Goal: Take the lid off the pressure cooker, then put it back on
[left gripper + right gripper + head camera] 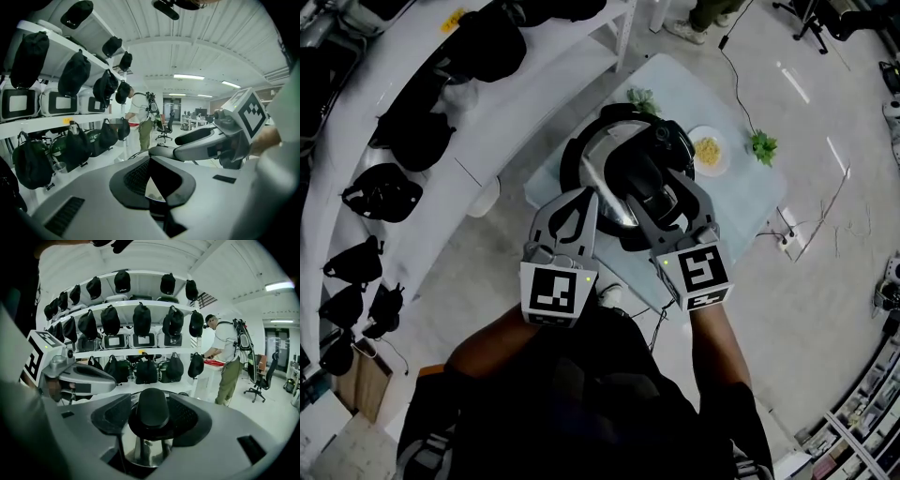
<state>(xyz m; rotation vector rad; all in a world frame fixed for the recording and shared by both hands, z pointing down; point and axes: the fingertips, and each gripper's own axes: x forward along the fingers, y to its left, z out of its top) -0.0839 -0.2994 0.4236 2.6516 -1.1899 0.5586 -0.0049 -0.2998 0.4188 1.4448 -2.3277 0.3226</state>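
Note:
The pressure cooker (598, 141) stands on a pale table (745, 202), its steel lid (605, 178) on top with a black handle (645, 173). My right gripper (656, 185) is open, one jaw on each side of that handle. In the right gripper view the handle (152, 409) sits between the pads (111, 416) with a gap on both sides. My left gripper (592, 200) hovers over the lid's left part, its jaws closed tip to tip on nothing. In the left gripper view only a sliver of steel shows below the joined tips (150, 161).
A small white plate of yellow food (708, 150) and green sprigs (762, 145) lie on the table beyond the cooker. White shelves with black bags (412, 131) run along the left. A person (229, 363) stands at a far bench.

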